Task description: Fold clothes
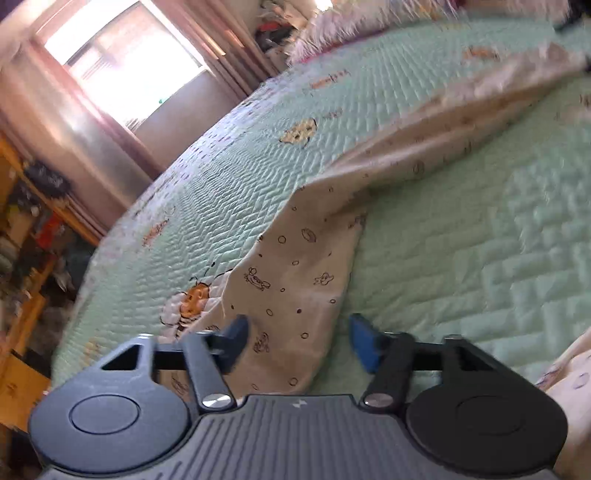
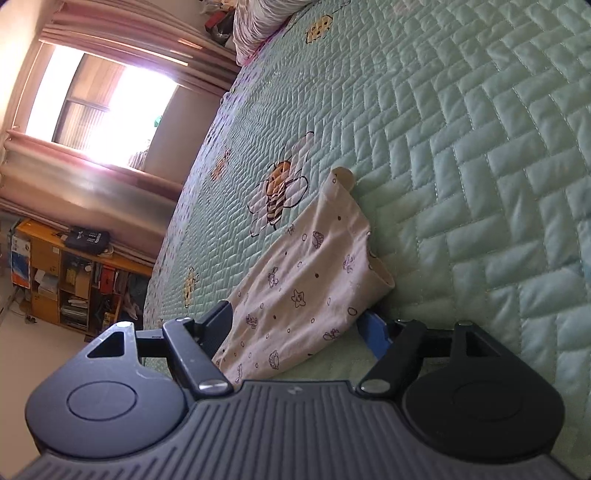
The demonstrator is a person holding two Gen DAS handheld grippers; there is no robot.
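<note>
A cream garment printed with small cartoon figures lies on the green quilted bedspread, stretching away to the upper right, where it is blurred. My left gripper is open; a flat end of the garment runs between its blue pads without being pinched. In the right wrist view a sleeve-like end of the garment, its cuff turned up at the far tip, rests on the bedspread. My right gripper stands open, with its fingers on either side of this cloth and clear of it.
The bed's edge drops off at the left in both views. Beyond it are a bright window with pink curtains and a wooden shelf unit full of things. A ruffled blanket or pillow lies at the bed's far end.
</note>
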